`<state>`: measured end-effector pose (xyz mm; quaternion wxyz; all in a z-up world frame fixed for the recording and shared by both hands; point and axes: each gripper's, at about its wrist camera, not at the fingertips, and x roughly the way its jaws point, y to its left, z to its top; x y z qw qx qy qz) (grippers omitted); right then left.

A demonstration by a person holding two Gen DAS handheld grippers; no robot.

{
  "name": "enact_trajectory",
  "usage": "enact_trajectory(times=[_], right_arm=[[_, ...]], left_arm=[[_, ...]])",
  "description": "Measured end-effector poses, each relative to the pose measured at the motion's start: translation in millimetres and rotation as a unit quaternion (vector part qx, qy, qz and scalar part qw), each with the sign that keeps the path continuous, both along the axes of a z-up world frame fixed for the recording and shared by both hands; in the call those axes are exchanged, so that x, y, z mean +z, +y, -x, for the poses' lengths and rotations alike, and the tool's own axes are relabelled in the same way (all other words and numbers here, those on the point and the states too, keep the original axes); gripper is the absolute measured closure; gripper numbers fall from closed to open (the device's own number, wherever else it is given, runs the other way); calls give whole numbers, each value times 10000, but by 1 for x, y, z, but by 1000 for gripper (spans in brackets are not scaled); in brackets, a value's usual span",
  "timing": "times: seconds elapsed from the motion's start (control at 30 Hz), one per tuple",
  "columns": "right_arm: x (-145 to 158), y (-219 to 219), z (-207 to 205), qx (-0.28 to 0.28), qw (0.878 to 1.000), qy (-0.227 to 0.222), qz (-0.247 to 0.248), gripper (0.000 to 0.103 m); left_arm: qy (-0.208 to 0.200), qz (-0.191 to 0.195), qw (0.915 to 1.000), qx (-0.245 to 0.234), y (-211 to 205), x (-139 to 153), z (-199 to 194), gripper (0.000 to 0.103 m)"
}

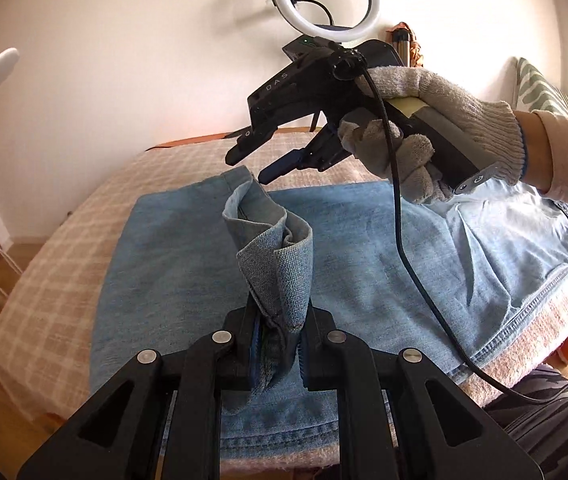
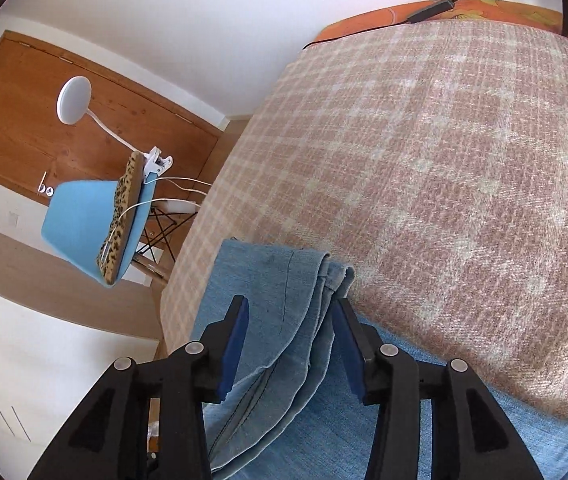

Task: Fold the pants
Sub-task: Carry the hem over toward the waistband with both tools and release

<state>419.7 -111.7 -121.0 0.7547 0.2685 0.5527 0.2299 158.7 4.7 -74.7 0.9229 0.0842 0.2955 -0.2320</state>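
Note:
Light blue denim pants (image 1: 364,248) lie spread on a bed with a pink plaid blanket (image 1: 63,248). My left gripper (image 1: 277,354) is shut on a bunched hem of the pants and lifts it off the bed. My right gripper (image 1: 249,164), held by a gloved hand (image 1: 436,128), hovers open just above the far hem corner of the pants. In the right wrist view the right gripper (image 2: 290,344) stands open, its blue pads on either side of the folded hem edge (image 2: 316,280) without closing on it. The blanket (image 2: 444,160) fills the rest of that view.
A ring light (image 1: 326,0) stands behind the bed. A black cable (image 1: 400,240) hangs from the right gripper across the pants. A blue chair (image 2: 83,224) with a clip lamp (image 2: 73,100) stands beside the bed, before a wooden door (image 2: 23,120).

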Motion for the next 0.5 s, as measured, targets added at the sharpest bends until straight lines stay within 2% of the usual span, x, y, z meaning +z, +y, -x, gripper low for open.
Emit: enact_trajectory(times=[0.17, 0.2, 0.23, 0.27, 0.4, 0.5], right_arm=[[-5, -9, 3, -220, 9992, 102, 326, 54], [-7, -12, 2, -245, 9991, 133, 315, 39], [-7, -14, 2, -299, 9990, 153, 284, 29], [-8, -15, 2, -346, 9990, 143, 239, 29], [-11, -3, -2, -242, 9996, 137, 106, 32], [-8, 15, -3, -55, 9995, 32, 310, 48]], left_arm=[[153, 512, 9983, 233, 23, 13, -2, 90], [154, 571, 9979, 268, 26, 14, -2, 90], [150, 607, 9977, 277, 28, 15, -3, 90], [136, 594, 9978, 269, 29, 16, -2, 90], [89, 446, 9988, 195, 22, 16, 1, 90], [82, 423, 9989, 177, 19, 16, 5, 90]])
